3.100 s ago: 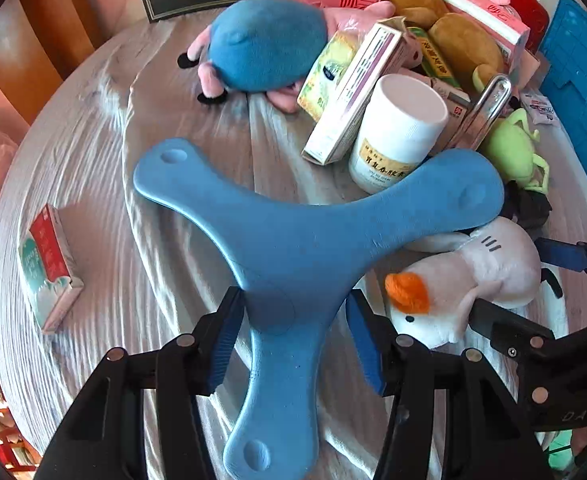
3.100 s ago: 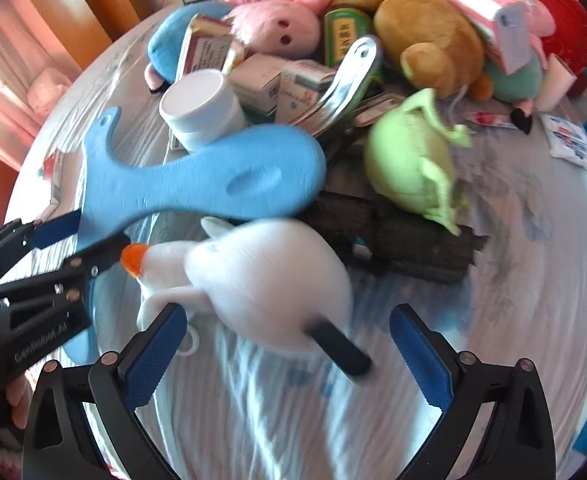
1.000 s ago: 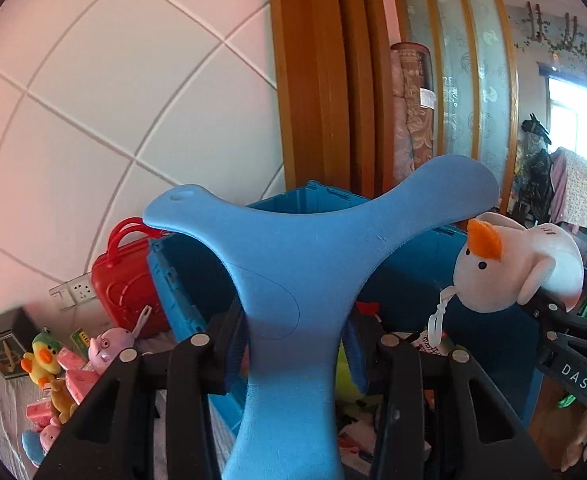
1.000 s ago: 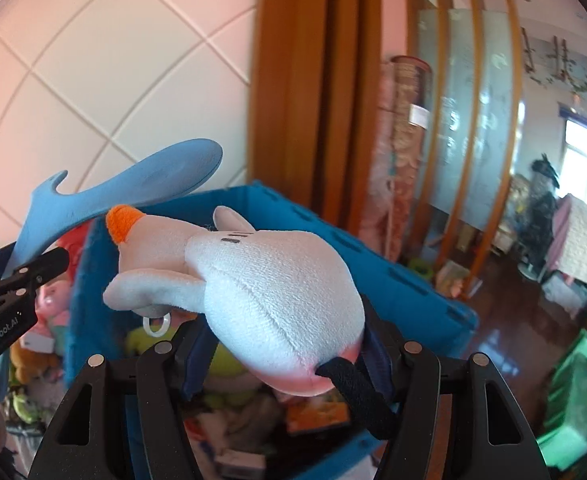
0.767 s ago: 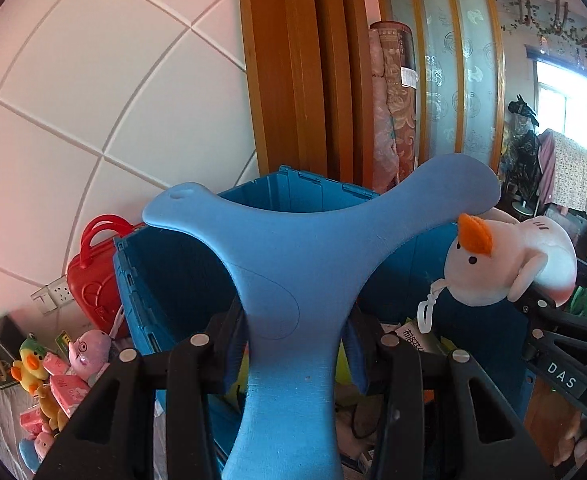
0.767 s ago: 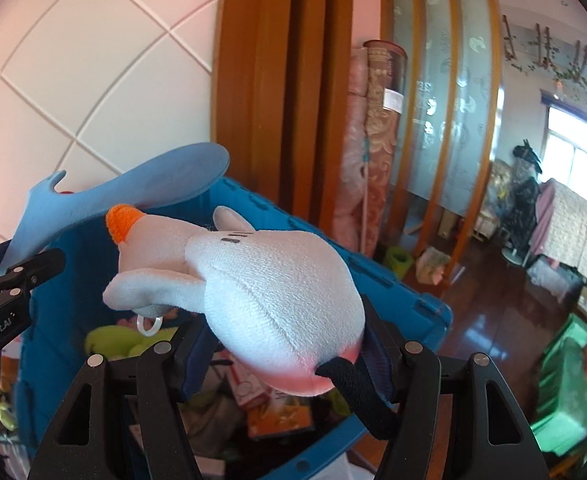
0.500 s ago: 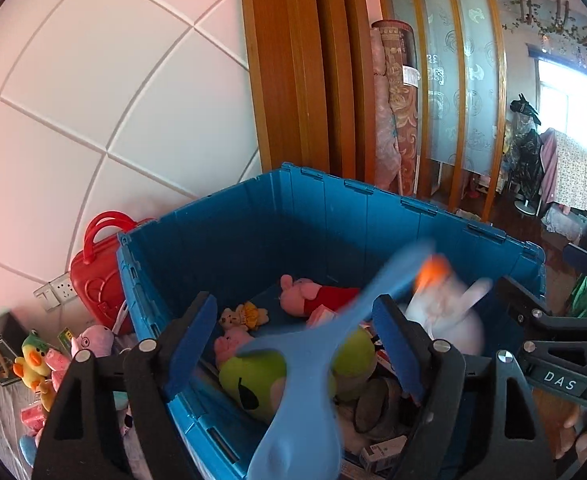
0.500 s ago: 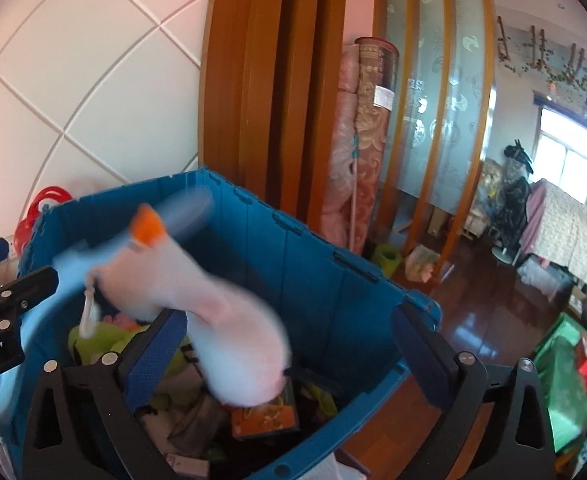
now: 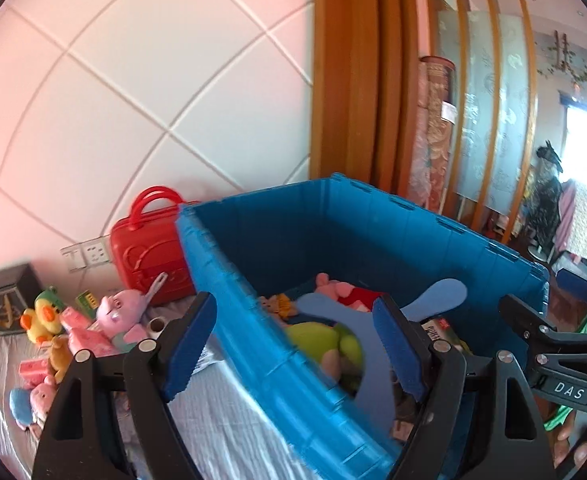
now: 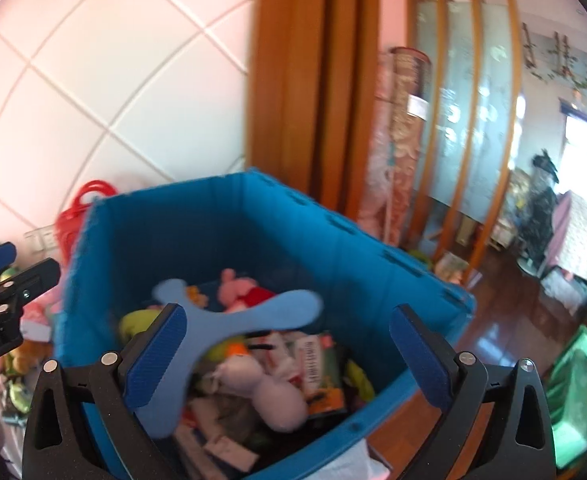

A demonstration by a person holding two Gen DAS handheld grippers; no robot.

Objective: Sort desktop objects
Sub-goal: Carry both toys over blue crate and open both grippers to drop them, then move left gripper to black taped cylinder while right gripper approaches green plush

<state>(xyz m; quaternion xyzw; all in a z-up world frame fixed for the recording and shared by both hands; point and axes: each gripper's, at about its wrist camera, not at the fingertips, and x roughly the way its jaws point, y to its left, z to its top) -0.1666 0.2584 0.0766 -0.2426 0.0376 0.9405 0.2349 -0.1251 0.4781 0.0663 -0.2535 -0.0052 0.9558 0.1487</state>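
Both grippers hover over a big blue bin [image 9: 229, 280] beside the table. My left gripper [image 9: 293, 344] is open with nothing between its pads. The blue three-armed boomerang [image 9: 377, 360] it let go lies loose in the bin on a green plush toy. My right gripper [image 10: 289, 352] is open wide with nothing in it. The white plush duck [image 10: 269, 388] with an orange beak lies below it among boxes in the bin [image 10: 373, 256]. The boomerang [image 10: 233, 320] shows blurred above the duck. In the left wrist view the right gripper [image 9: 545, 296] sits at the right edge.
A red carry case [image 9: 149, 248] stands against the tiled wall behind the bin. Plush toys and pink boxes [image 9: 109, 320] lie on the cloth-covered table [image 9: 221, 420] at the left. Right of the bin are a wooden pillar [image 10: 309, 80] and a green crate [image 10: 573, 392] on the floor.
Both grippers opened over the bin. The boomerang fell out of the left one and the duck out of the right one, and both landed in the bin. Both views shifted slightly.
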